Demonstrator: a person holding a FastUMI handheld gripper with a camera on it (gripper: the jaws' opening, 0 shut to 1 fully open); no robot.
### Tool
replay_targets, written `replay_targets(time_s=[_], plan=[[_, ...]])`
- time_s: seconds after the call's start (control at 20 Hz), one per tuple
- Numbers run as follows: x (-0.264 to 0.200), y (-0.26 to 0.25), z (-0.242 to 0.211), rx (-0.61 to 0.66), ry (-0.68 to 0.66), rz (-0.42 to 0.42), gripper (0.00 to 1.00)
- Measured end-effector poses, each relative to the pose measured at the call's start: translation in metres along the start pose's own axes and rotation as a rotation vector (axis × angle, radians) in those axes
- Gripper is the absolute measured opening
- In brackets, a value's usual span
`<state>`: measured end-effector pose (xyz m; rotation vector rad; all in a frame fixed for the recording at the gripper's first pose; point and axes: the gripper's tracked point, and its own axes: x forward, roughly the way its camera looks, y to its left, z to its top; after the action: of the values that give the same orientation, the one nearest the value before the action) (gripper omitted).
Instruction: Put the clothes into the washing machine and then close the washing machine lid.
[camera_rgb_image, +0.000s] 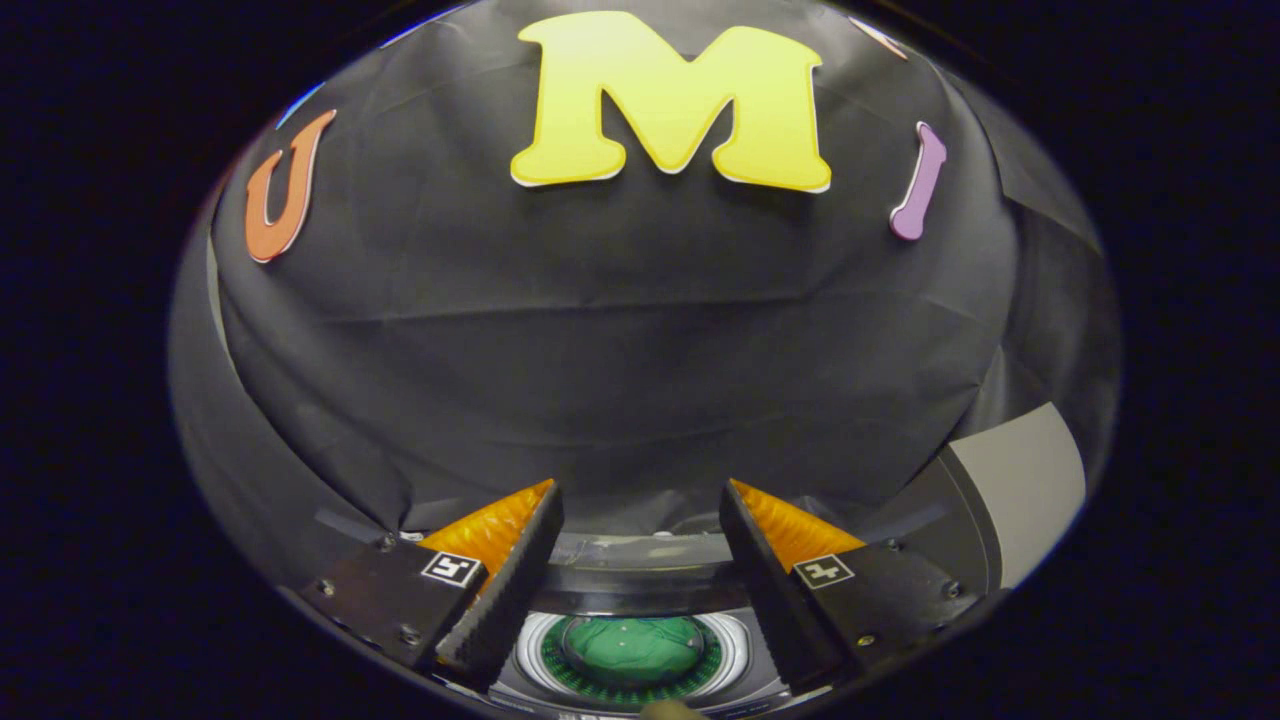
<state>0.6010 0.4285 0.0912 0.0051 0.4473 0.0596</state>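
Below, fingers spread wide, empty; between them the washing machine, seemingly green clothes in its drum

Setting: a staged recording booth, not a lived-in home. Black cloth wall hangs creased behind the work area and wraps round both sides; a pale grey panel shows at its right edge. Household prop: a small top-loading washing machine, lid raised, round drum opening with green clothes inside. Claw spread wide above the drum, fingers holding nothing.
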Motion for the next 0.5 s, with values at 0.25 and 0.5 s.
replay_targets(time_s=[0.25, 0.5], plan=[[-0.0006, 0.0, 0.0, -0.003, -0.014, 0.022, 0.98], [-0.0025, 0.0003, 0.001, -0.006, -0.015, 0.043, 0.98]])
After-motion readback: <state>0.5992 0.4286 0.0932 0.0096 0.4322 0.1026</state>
